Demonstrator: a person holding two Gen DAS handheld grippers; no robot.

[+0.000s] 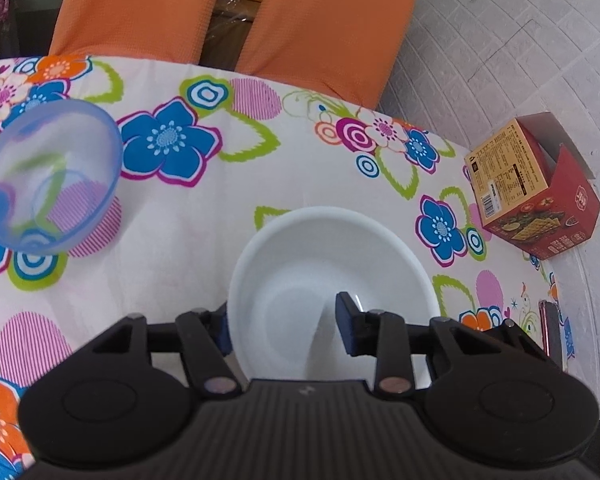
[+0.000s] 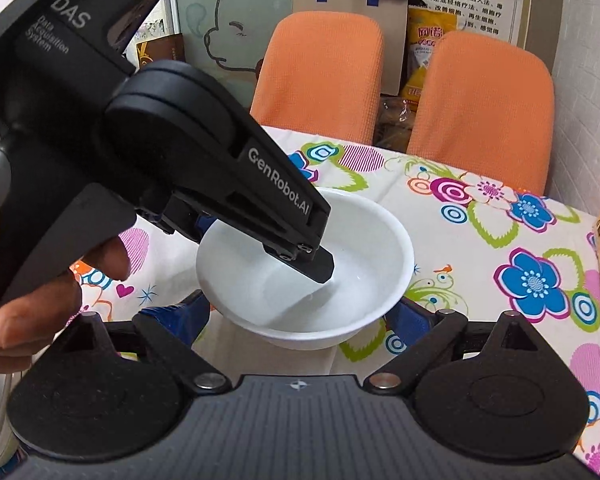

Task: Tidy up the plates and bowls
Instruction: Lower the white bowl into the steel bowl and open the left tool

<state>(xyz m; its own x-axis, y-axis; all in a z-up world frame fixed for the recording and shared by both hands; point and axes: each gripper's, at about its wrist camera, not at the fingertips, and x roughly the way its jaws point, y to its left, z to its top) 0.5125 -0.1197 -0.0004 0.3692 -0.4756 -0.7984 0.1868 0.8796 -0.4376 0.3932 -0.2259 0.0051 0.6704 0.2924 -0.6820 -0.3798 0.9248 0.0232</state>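
White bowl point(image 1: 332, 280) straddled at its near-left rim by left gripper point(image 1: 286, 320): one finger point(image 1: 346, 322) inside, other outside, gap wide, grip on rim not certain. Right gripper point(image 2: 300, 316) spread wide just beside bowl. Blue bowl point(image 1: 48, 176) left of white bowl; box point(image 1: 532, 188) right; flowered tablecloth point(image 1: 260, 176) beneath.
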